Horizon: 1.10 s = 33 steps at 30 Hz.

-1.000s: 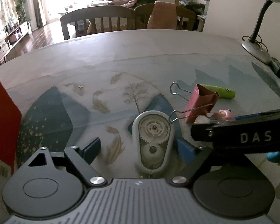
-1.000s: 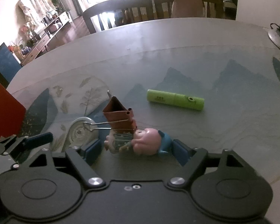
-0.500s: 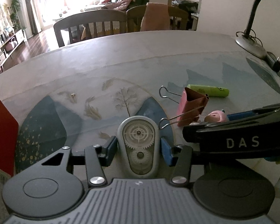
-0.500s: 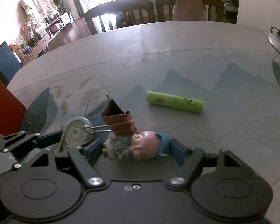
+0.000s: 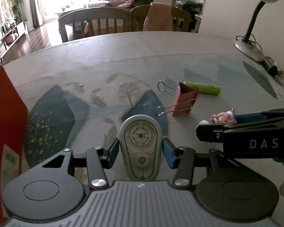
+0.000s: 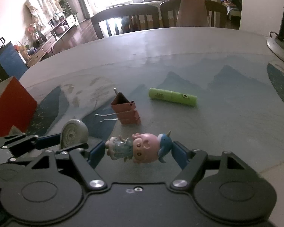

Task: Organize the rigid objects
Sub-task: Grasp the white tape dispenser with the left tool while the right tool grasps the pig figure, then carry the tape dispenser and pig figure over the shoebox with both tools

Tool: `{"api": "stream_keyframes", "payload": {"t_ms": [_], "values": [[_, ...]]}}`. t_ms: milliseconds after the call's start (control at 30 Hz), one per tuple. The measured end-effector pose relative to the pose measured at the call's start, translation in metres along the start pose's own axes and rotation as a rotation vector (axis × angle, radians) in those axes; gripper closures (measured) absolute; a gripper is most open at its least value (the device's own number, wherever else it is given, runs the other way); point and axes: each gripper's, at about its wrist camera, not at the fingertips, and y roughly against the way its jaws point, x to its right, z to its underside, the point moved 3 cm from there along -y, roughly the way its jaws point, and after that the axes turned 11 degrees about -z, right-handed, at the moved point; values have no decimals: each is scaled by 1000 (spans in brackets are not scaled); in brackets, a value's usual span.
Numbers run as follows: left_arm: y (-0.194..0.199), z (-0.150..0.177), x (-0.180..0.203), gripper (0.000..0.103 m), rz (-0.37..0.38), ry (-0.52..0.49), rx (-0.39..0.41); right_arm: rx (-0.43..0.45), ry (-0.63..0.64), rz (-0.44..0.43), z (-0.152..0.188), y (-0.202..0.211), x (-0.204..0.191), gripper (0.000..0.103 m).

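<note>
daylit dining room, printed worktop. nearest, the left claw has narrowed onto the grey gear-faced case, which now looks raised off the surface. beside it the right claw stays clamped on the pig figurine, also lifted (both grasps look done, so carrying comes next). farther out, the red binder clip and green tube lie untouched; the red box at left may be the destination.
</note>
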Motion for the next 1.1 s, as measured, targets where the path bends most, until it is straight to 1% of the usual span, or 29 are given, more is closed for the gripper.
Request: {"api": "stream_keyframes", "payload": {"t_ms": [367,467,667,867,1100], "values": [[53,-1,-18,54,40,47,17,39,0,-59,5,46,-28,27],[70,-1,-26,54,49,55,45,61,7,-72,5,59,-39,27],[99,-2,-46,54,43,75,100,100,33,-95,3,79,-65,27],[123,-1,-72,54,34,97,138,128,71,-106,-2,90,-94,27],[145,-2,-112,54,18,131,170,145,122,-131,-6,89,-139,27]]}}
